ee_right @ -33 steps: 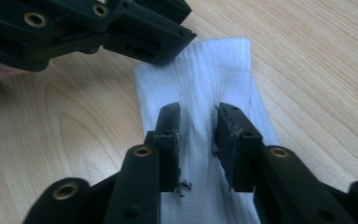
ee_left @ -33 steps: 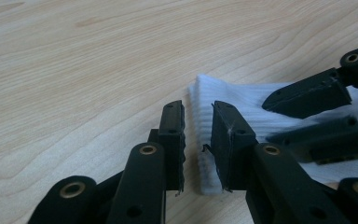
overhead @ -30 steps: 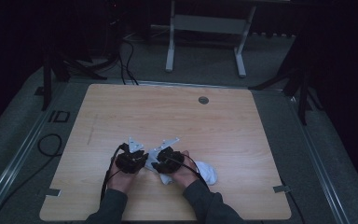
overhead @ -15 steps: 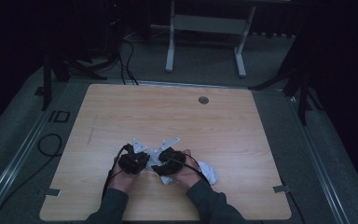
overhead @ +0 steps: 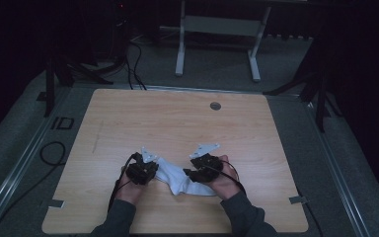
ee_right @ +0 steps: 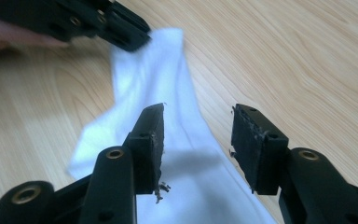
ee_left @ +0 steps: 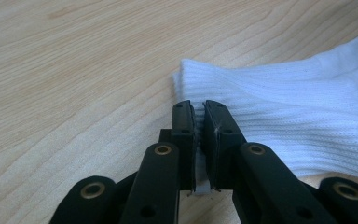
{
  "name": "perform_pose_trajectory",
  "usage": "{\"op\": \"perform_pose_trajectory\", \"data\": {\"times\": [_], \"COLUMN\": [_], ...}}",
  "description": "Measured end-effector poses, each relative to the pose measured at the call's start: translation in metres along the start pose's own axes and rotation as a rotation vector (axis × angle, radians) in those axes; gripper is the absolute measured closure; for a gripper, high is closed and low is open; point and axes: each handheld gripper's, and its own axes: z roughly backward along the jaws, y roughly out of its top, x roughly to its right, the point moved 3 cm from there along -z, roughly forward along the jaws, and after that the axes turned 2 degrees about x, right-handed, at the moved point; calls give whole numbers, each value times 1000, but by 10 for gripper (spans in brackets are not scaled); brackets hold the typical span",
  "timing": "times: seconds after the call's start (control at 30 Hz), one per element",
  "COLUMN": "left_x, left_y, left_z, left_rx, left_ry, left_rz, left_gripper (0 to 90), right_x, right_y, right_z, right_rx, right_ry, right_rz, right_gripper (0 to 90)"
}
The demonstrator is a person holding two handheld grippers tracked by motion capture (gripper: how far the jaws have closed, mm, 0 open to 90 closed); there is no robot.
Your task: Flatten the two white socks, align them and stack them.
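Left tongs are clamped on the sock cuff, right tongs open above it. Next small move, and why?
Probably lower the right tongs onto the white ribbed cotton sock and close. Their jaws stand apart above the fabric, gripping nothing, while the left tongs pinch the cuff edge on the light wooden table. A second grip would let the sock be stretched flat.

Dim lab: bare table, floor cables

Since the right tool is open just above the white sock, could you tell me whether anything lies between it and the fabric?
Nothing visible does: the right tool hangs open directly over the white sock, while the left tool pinches its ribbed cuff end.
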Motion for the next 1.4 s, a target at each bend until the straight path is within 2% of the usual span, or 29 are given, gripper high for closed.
{"op": "perform_pose_trajectory", "data": {"times": [0.27, 0.37, 0.47, 0.53, 0.63, 0.7, 0.77, 0.8, 0.9, 0.97, 1.03, 1.4], "left_x": [1, 1, 1, 1, 1, 2, 2, 2, 2, 2, 2, 2], "left_y": [-1, -1, -1, -1, -1, -1, -1, -1, -1, -1, -1, -1], "left_z": [0, 1, 1, 1, 1, 1, 1, 1, 1, 1, 1, 1], "left_rx": [5, 0, -1, 0, 0, 0, -1, 0, -2, -3, -2, -4], "left_ry": [3, 4, 7, 7, 8, 9, 10, 11, 12, 12, 10, 9], "left_rz": [3, -3, -4, -3, -2, -2, -2, -2, -5, -6, -6, -6], "left_gripper": [828, 828, 828, 828, 829, 829, 829, 829, 829, 829, 829, 829], "right_x": [21, 27, 28, 28, 31, 33, 37, 37, 36, 34, 34, 46], "right_y": [-17, -27, -39, -47, -62, -64, -74, -77, -82, -83, -81, -78], "right_z": [21, 28, 31, 31, 30, 30, 26, 24, 19, 19, 23, 61], "right_rx": [16, 9, -11, -32, -55, -63, -92, -105, -129, -137, -125, -52], "right_ry": [-44, -32, -26, -47, -80, -89, -102, -99, -81, -95, -100, -144], "right_rz": [-92, -114, -129, -126, -146, -152, -184, -185, -175, -152, -147, -165], "right_gripper": [582, 677, 718, 720, 674, 664, 660, 663, 762, 836, 871, 882]}}
